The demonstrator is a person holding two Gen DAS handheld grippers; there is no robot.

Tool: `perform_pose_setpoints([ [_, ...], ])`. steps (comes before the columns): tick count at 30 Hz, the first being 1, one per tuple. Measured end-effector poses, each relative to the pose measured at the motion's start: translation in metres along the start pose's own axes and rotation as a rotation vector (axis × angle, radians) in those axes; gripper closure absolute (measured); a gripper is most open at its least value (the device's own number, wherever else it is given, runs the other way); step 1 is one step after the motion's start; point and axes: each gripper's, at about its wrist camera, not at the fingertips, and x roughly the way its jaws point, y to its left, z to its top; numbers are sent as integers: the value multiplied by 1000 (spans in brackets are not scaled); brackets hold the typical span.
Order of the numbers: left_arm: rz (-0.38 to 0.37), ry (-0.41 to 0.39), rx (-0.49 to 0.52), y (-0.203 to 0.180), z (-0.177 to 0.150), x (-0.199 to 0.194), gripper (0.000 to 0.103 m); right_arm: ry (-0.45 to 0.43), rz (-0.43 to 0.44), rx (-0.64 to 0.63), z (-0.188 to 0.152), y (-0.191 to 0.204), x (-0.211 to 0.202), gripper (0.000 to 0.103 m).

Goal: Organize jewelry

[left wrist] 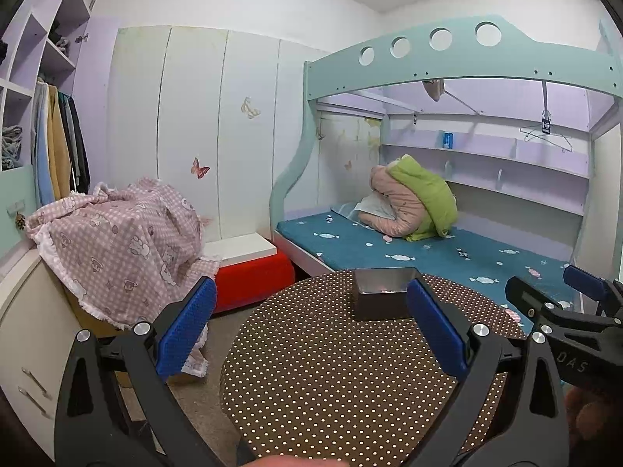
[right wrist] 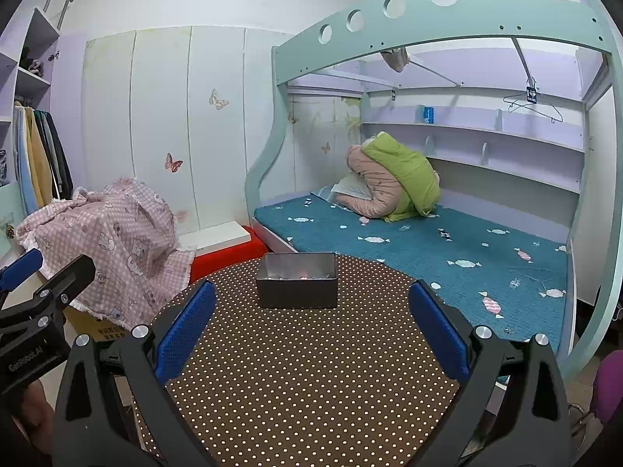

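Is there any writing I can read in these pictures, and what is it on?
"DAS": on the right gripper body.
"GenRobot.AI": on the left gripper body.
Cardboard box under the pink cloth: printed characters, too small to read.
Tag on the hanger: too blurred to read.
Blue box on the shelf: unreadable.

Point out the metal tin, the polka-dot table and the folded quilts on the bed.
metal tin (right wrist: 298, 292): right wrist view, front wall.
polka-dot table (right wrist: 311, 381): right wrist view, bare top.
folded quilts (right wrist: 401, 175): right wrist view, green layer.
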Motion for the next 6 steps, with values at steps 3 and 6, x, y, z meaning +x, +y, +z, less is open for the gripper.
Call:
perform_pose_setpoints([
  [3, 8, -1, 3, -1, 0, -1, 5, 0, 1, 0, 1, 0, 0, 7],
  [6, 15, 0, 0, -1, 0, -2, 5, -1, 0, 0, 0, 1, 1, 7],
])
